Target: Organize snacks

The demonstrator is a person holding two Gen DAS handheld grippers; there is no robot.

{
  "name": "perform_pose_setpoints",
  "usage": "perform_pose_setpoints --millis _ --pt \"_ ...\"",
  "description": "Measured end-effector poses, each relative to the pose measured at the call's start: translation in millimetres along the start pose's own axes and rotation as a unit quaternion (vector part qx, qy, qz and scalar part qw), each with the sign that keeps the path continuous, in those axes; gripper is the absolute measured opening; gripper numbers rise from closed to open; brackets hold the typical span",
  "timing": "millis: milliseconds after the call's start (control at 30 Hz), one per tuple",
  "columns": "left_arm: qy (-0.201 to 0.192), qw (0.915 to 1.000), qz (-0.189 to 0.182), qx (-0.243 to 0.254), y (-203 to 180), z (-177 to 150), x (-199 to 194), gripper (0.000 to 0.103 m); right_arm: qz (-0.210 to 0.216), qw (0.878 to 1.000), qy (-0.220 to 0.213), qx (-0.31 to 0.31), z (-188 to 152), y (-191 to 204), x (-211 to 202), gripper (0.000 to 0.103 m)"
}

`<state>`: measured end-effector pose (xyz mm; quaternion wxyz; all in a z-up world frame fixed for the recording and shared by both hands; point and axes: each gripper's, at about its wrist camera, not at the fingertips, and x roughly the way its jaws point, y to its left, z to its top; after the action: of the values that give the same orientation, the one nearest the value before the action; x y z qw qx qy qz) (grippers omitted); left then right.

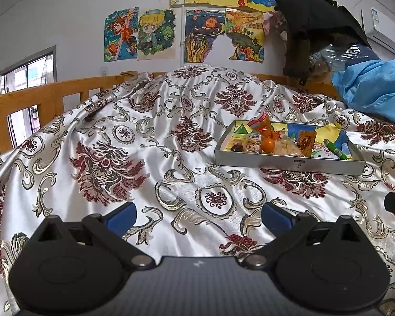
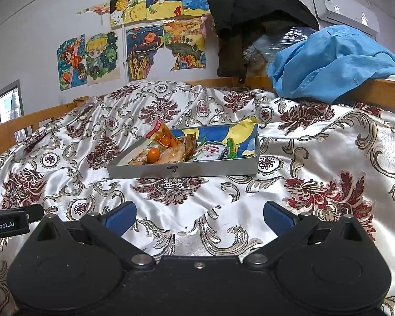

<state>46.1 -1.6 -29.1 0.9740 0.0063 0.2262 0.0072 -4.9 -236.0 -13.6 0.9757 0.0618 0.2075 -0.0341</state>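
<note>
You hold your left gripper and right gripper spread and empty, short of the snack-filled tray, apparently finished.

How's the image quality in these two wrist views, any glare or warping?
Left wrist: fisheye bends the wooden rail, satin bedspread shows sheen, tray sharp. Right wrist: dark vignette corners, same sheen, air conditioner curved, gripper base slightly soft.

Both grippers, left gripper and right gripper, have matte black bodies, blue finger pads and silver pivot screws
</note>
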Motion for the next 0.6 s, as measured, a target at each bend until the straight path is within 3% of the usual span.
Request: perform_pose_setpoints --millis 600 --pt "0.003 1.0000 0.002 0.001 1.7 -0.7 0.1 0.103 0.000 1.000 0.001 -0.001 -3.5 -0.4 1.3 0.102"
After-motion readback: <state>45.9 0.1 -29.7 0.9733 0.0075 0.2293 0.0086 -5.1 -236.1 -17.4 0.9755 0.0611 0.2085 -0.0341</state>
